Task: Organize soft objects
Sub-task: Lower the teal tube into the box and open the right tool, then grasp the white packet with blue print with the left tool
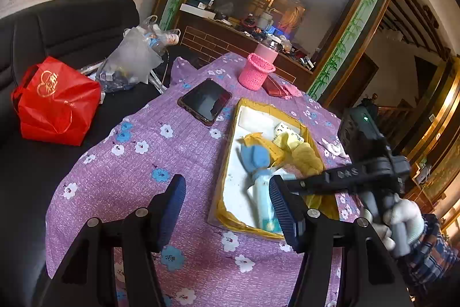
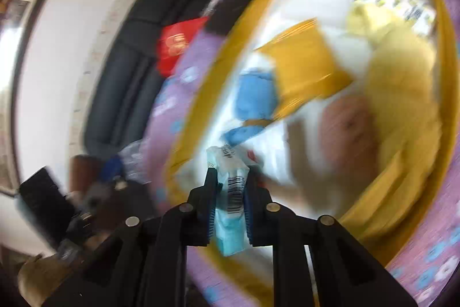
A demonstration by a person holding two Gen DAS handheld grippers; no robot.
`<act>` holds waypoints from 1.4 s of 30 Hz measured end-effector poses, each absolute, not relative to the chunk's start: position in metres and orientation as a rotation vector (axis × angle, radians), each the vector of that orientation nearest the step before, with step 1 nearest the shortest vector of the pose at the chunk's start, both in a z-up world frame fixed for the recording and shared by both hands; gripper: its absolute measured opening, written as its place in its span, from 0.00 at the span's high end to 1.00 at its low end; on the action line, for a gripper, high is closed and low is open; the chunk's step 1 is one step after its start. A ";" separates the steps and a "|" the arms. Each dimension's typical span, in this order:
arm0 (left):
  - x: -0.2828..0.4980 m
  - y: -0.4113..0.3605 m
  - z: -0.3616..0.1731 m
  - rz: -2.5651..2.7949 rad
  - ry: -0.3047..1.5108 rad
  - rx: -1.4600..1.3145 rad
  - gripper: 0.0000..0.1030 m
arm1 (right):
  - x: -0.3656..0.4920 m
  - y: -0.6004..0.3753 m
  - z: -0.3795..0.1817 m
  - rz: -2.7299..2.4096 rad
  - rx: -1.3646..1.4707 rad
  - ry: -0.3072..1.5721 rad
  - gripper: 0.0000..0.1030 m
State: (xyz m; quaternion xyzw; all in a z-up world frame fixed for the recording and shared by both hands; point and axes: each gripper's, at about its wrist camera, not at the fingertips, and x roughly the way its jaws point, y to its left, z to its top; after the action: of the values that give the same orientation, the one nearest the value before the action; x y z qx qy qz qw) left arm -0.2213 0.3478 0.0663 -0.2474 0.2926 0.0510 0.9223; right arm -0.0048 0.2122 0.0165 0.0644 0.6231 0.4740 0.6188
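Note:
A white box with yellow-taped rim point(image 1: 231, 134) lies on the purple floral cloth and shows blurred in the right wrist view point(image 2: 218, 53). In it lie a blue soft cloth point(image 1: 254, 156), yellow soft items point(image 1: 304, 157) and a light-blue tissue pack point(image 1: 263, 200). My right gripper point(image 2: 228, 186) is shut on the tissue pack point(image 2: 231, 209) over the box's near end; its arm point(image 1: 345, 173) reaches in from the right. My left gripper point(image 1: 227, 193) is open and empty above the cloth at the box's left rim.
A dark phone point(image 1: 205, 101), a pink knitted cup point(image 1: 256, 71) and a red wallet point(image 1: 274, 87) lie on the purple cloth point(image 1: 138, 177). A red bag point(image 1: 54, 102) and a plastic bag point(image 1: 129, 62) sit on the black sofa at left.

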 end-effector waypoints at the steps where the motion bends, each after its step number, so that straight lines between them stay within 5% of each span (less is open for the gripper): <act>1: -0.220 0.349 0.064 0.104 0.603 -0.512 0.38 | -0.002 0.214 0.015 1.058 0.123 1.423 0.85; 12: -0.216 0.357 0.057 0.108 0.615 -0.545 0.38 | 0.011 0.248 0.023 1.027 0.076 1.344 0.84; 14: -0.218 0.355 0.059 0.106 0.613 -0.544 0.38 | 0.003 0.255 0.013 1.062 0.073 1.383 0.75; 18: -0.220 0.349 0.066 0.100 0.606 -0.530 0.37 | -0.004 0.252 0.002 1.056 0.090 1.427 0.73; 20: -0.221 0.346 0.071 0.092 0.596 -0.521 0.37 | -0.007 0.238 0.015 1.058 0.103 1.382 0.63; 32: -0.162 0.217 0.111 -0.235 0.670 -0.340 0.26 | -0.049 -0.038 0.155 0.606 0.057 0.700 0.05; 42: -0.082 0.066 0.080 -0.386 0.909 -0.173 0.27 | 0.009 -0.219 0.087 0.273 0.380 0.795 0.05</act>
State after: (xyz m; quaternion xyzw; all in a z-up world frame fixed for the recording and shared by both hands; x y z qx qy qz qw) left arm -0.0820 0.0663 0.0799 -0.0830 0.4355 -0.1851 0.8770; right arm 0.0087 -0.2194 0.0873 0.1833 0.3833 0.1315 0.8956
